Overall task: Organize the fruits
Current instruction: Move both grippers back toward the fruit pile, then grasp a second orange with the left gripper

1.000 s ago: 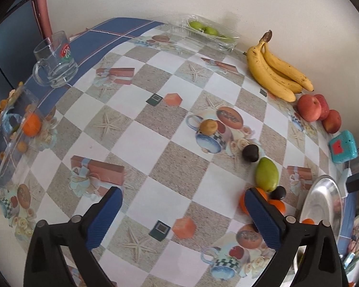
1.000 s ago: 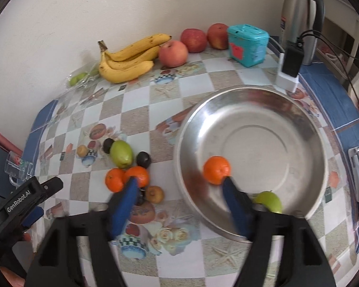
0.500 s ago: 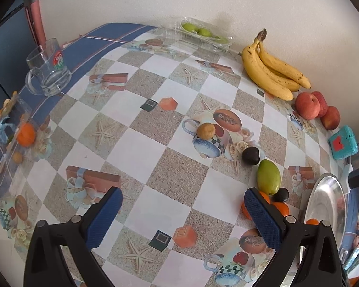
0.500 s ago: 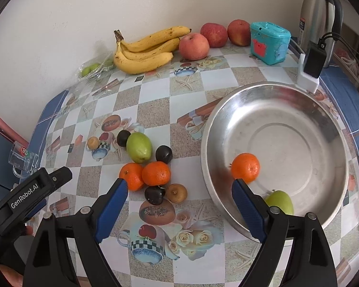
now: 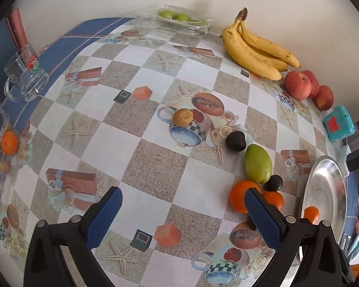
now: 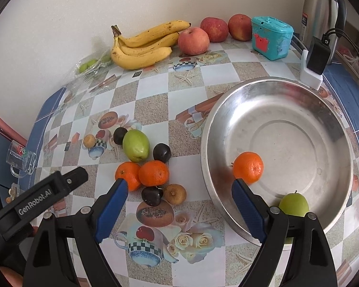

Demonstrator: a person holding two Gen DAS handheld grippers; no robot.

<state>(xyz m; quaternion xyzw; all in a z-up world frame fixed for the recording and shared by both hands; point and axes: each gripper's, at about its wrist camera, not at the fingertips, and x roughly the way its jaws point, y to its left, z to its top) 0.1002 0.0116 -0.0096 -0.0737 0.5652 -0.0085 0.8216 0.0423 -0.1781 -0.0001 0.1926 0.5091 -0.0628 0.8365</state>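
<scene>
Your worktop [image 6: 153, 91] carries a checked cloth printed with cups and starfish. The largest item on it is the steel bowl [image 6: 323, 129], which sits to the right in the right wrist view; its rim passes under your right gripper's right finger. Inside the bowl lie one orange [image 6: 248, 167], just ahead of that right fingertip, and one green apple [image 6: 294, 204], partly hidden behind the same finger.

Against the wall you have a bunch of bananas [image 6: 143, 45], three red apples [image 6: 193, 40] in a row beside them, a teal box [image 6: 271, 37] and a steel kettle [image 6: 320, 7]. A clear tray of green fruit [image 5: 179, 18] stands at the far edge, and a glass mug [image 5: 24, 81] stands on the blue border to the left.

The loose fruit lies in a cluster left of the bowl: a green mango [image 6: 135, 145], two oranges [image 6: 153, 173] touching each other just ahead of your right gripper's left fingertip, three dark plums [image 6: 162, 152], a brown fruit [image 6: 175, 193] and a small yellow-brown fruit [image 6: 89, 140] set apart on the far left.

Your right gripper [image 6: 179, 205] is spread wide and holds nothing; one plum and the brown fruit lie ahead, between its fingers. Your left gripper [image 5: 183, 211] is also spread wide and empty, over bare cloth, with the cluster at its right fingertip.
</scene>
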